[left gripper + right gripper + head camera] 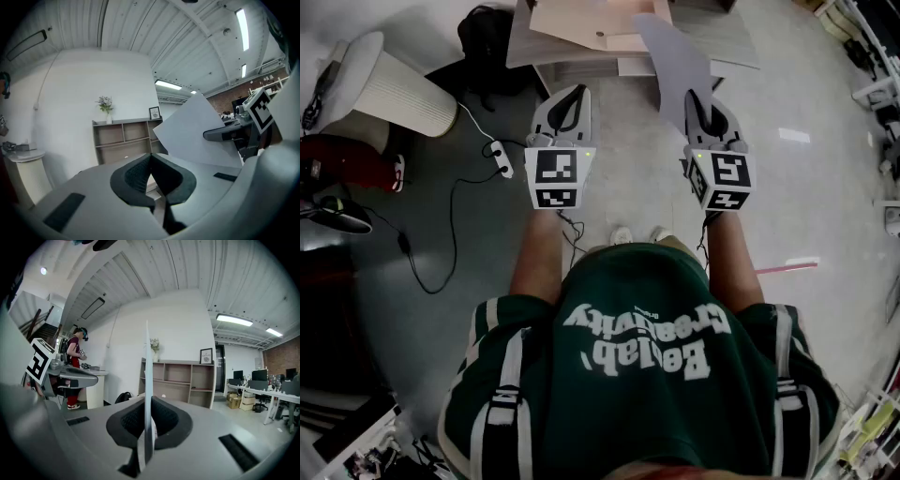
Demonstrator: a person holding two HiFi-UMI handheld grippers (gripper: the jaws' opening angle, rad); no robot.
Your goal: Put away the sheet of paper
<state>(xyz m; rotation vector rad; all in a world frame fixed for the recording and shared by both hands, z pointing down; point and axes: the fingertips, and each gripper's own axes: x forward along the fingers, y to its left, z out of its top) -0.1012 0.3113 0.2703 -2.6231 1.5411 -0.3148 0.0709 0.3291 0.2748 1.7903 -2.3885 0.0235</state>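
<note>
The sheet of paper [677,58] is a pale grey sheet held up in front of me, over the edge of a low wooden shelf unit [581,33]. My right gripper [701,101] is shut on its lower edge. In the right gripper view the paper [147,371] stands edge-on, pinched between the dark pads of the right gripper [147,420]. My left gripper [570,94] hovers beside it to the left, shut with nothing in it. In the left gripper view its pads [136,176] meet, and the paper [194,133] and the right gripper [229,134] show to the right.
The shelf unit [180,380] stands against a white wall with a plant and a framed picture on top. A white round pedestal [389,89], a black bag [487,37] and a power strip with cable [499,156] lie at left. A person [75,366] stands far left; desks [262,390] stand at right.
</note>
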